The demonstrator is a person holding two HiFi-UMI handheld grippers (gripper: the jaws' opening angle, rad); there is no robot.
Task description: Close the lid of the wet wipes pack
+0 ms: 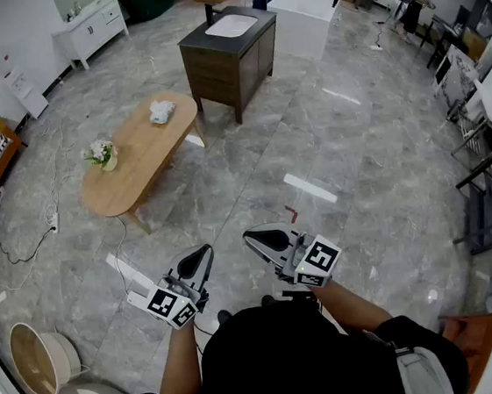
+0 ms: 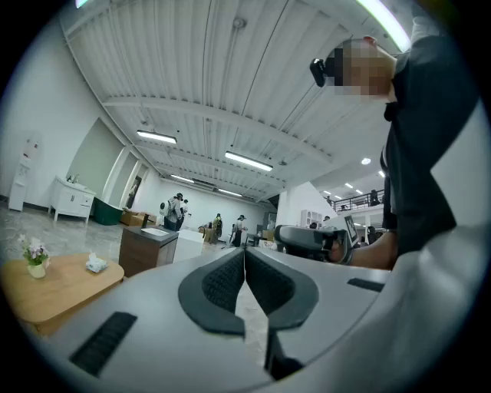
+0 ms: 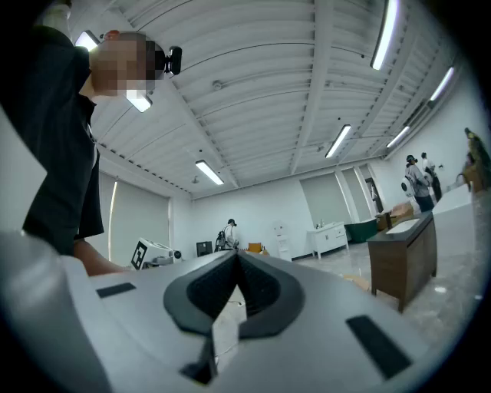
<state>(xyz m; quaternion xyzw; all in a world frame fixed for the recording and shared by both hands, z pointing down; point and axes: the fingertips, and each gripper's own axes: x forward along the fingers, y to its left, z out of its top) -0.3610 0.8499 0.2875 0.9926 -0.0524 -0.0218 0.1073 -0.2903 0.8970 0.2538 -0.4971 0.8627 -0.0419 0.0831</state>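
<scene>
**Q:** What is standing where in this figure?

**A:** The person is holding both tools low in front of the body, over bare floor. The left tool (image 2: 244, 252) is showing its jaws pressed together with nothing between them, and the right tool (image 3: 236, 255) is doing the same. A small white, soft-looking object, probably the wet wipes pack (image 1: 162, 111), is lying near the far end of the oval light-wood table (image 1: 140, 155). It is well apart from both tools and from the little vase of flowers (image 1: 102, 153).

**Q:** Which way is the pack pointing?

**A:** It is appearing too small to tell. Neither its long axis nor the lid's side is showing, so I am not saying whether the lid is open.

**Q:** What is threatening the task?

**A:** Probably sliding. A light pack on a smooth table is likely to skid away if one tool is pressing the lid while nothing is bracing the pack.
</scene>
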